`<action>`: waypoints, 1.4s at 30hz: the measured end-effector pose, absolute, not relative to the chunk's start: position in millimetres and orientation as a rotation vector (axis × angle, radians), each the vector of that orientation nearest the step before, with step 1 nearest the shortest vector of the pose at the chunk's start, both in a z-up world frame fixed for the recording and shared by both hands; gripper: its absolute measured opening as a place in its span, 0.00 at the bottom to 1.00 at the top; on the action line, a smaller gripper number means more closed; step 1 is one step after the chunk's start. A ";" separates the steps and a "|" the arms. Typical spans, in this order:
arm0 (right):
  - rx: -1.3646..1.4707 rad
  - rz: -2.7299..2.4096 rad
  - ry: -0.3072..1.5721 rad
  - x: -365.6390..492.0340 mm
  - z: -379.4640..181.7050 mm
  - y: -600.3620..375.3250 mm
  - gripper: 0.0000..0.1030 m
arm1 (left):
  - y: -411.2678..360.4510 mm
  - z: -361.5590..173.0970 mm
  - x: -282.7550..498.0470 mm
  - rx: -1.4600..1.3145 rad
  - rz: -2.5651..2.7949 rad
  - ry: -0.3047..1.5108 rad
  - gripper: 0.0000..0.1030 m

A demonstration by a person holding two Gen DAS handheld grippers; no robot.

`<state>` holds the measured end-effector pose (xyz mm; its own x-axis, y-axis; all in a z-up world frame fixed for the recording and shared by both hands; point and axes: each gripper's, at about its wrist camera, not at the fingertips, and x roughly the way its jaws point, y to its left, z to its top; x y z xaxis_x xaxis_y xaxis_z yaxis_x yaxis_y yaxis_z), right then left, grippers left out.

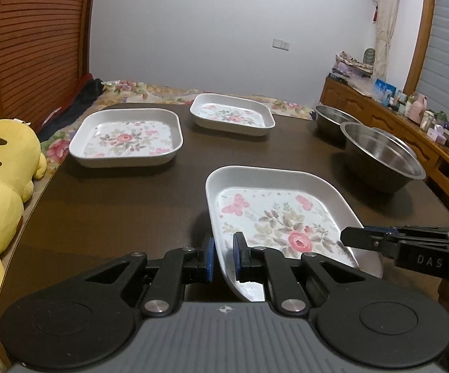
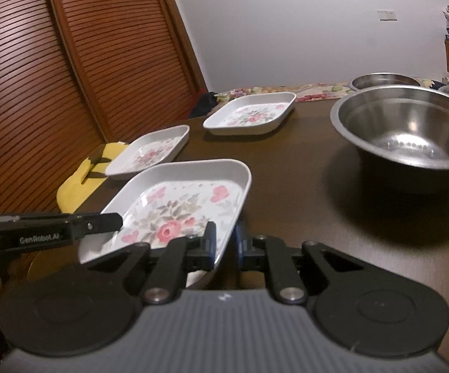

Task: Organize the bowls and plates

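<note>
Plate (image 1: 274,217) nearest the camera, a square floral dish, is held by opposite rims: left gripper (image 1: 223,256) is clamped on its left wall, right gripper (image 2: 224,242) on its right wall, each with one blue pad inside and one outside. It appears tilted or just off the table (image 1: 115,205), though lift cannot be confirmed. Judged destination is the larger floral plate (image 1: 126,138), which lies beyond the held plate and to its left, nearer the left gripper; two steel bowls (image 1: 383,158) sit to the held plate's right.
</note>
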<state>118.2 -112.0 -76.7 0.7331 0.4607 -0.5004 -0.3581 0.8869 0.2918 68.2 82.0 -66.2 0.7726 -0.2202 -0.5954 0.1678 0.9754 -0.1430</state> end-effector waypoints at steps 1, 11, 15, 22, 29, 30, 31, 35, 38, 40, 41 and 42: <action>0.176 0.454 0.597 115.6 -78.1 -111.1 0.14 | 82.1 -66.9 66.7 -0.082 -0.208 0.656 0.13; 0.174 0.466 0.604 108.2 -84.3 -108.6 0.14 | 82.1 -73.3 64.8 -0.079 -0.198 0.676 0.13; 0.167 0.461 0.605 106.7 -85.4 -108.0 0.14 | 82.5 -76.3 65.7 -0.081 -0.194 0.684 0.13; 0.153 0.460 0.600 104.5 -85.3 -104.6 0.15 | 82.3 -77.9 67.9 -0.087 -0.192 0.691 0.13; 0.146 0.461 0.595 103.0 -85.3 -103.5 0.16 | 82.3 -78.4 68.2 -0.091 -0.193 0.691 0.13; 0.147 0.460 0.594 103.1 -85.4 -103.6 0.16 | 82.3 -78.4 68.4 -0.091 -0.192 0.691 0.13; 0.148 0.460 0.594 103.2 -85.3 -103.4 0.16 | 82.4 -78.5 68.3 -0.091 -0.193 0.691 0.13; 0.143 0.460 0.591 102.4 -86.2 -103.1 0.17 | 82.4 -78.5 68.1 -0.094 -0.191 0.689 0.13; 0.142 0.460 0.590 102.3 -86.1 -103.0 0.17 | 82.9 -78.1 67.6 -0.097 -0.189 0.688 0.17; 0.143 0.460 0.590 102.3 -86.3 -103.2 0.17 | 84.0 -77.2 67.6 -0.102 -0.187 0.684 0.23; 0.144 0.460 0.590 102.4 -86.1 -103.3 0.17 | 84.3 -76.6 67.5 -0.103 -0.186 0.682 0.26; 0.144 0.460 0.590 102.5 -86.0 -103.2 0.17 | 84.5 -75.8 67.7 -0.103 -0.184 0.679 0.29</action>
<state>102.5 -103.2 -86.0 0.7332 0.4573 -0.5033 -0.3762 0.8893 0.2600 67.7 84.5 -75.8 0.7627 -0.2028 -0.6142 0.1358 0.9786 -0.1545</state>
